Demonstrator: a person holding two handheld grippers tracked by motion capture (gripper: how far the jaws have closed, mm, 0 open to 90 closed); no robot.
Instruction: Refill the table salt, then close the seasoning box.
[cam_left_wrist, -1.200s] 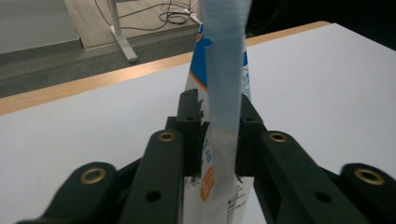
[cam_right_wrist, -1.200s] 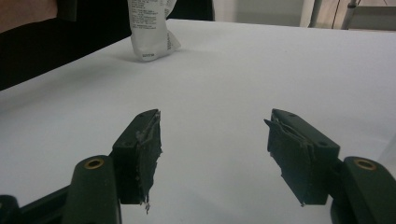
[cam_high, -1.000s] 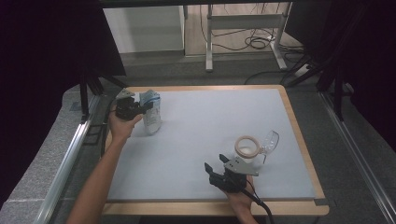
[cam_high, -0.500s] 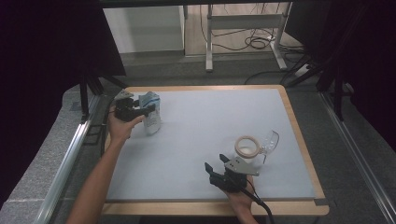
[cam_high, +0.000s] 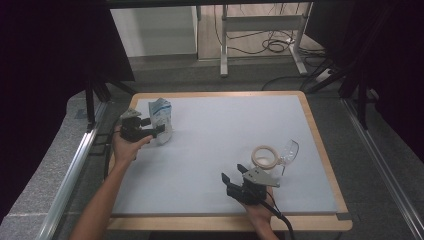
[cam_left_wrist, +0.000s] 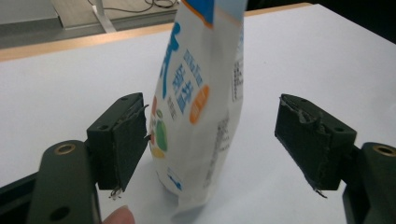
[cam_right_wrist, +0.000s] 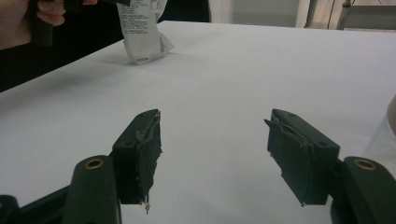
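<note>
White tabletop (cam_high: 215, 150), wood-edged; cabled floor behind; left gripper (cam_left_wrist: 212, 140) just opened, apparently off standing pouch (cam_left_wrist: 201, 107); right gripper (cam_right_wrist: 215, 154) agape, empty

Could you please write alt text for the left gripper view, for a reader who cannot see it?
A white printed pouch stands upright on the white table between the left gripper's two black jaws, which have just been opening. A clear gap separates it from one pad; the other pad sits very close. A fingertip shows at the bottom edge.

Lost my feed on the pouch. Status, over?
Left gripper jaws just opened, pouch upright between them, unpressed. Right gripper open, empty, near tape roll. Nothing blocking.
</note>
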